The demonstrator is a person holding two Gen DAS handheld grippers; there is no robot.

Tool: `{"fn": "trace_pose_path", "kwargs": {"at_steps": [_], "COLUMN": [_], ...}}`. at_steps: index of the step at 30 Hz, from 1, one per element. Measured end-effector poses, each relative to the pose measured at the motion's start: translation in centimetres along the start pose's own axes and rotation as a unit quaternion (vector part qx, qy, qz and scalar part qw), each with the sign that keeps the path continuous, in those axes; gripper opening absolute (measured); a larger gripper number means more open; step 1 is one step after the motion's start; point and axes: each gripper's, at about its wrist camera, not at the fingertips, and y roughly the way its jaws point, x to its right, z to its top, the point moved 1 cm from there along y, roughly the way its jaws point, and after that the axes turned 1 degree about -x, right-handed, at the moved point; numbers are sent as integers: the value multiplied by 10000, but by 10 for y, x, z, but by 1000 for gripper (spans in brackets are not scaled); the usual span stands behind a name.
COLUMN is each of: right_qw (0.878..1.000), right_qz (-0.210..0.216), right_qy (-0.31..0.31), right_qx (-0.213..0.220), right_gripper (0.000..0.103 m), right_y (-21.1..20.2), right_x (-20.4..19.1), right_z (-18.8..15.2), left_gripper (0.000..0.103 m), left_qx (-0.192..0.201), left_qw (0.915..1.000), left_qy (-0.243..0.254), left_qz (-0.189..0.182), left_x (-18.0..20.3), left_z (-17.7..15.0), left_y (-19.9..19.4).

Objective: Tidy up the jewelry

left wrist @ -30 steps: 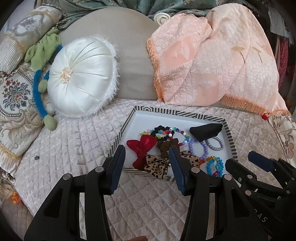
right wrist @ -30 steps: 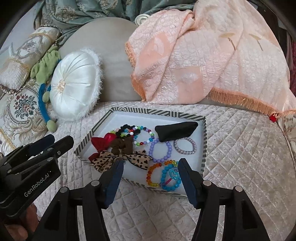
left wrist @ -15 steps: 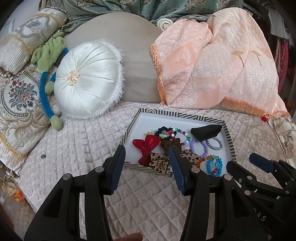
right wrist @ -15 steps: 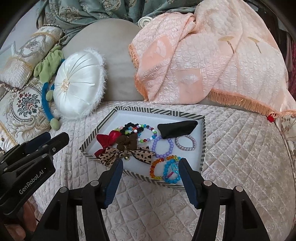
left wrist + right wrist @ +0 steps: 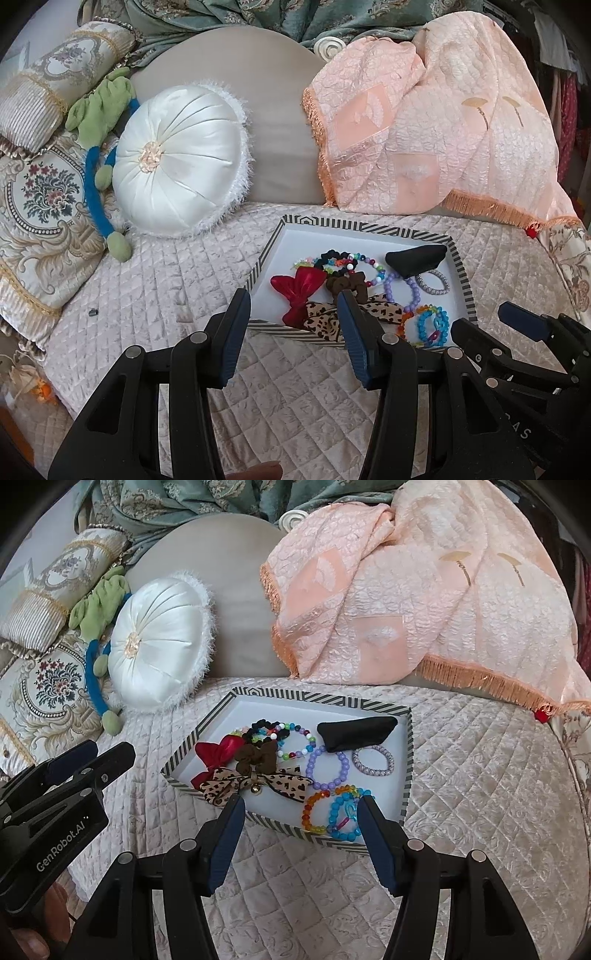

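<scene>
While both grippers hover parted and empty, striped tray of bracelets ahead, white cushion left, peach throw behind.

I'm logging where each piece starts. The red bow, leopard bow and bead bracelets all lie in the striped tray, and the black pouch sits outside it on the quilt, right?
Not quite. The black pouch lies inside the striped tray, at its far side, beside the silver bracelet; the right wrist view shows it. The red bow, leopard bow and bead bracelets are in the tray, as you said.
</scene>
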Motion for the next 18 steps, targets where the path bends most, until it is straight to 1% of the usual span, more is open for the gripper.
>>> {"fn": "trace_pose_path", "kwargs": {"at_steps": [18], "right_qw": [10000], "right_qz": [-36], "right_qy": [-16], "right_qx": [-17], "right_gripper": [61], "right_y": [2], "right_x": [1], "right_z": [0], "left_gripper": [49], "left_qx": [-28], "left_qw": [10000], "left_qy": [50], "left_qz": [13], "left_x": [4], "left_z": [-2], "left_y": [2]}}
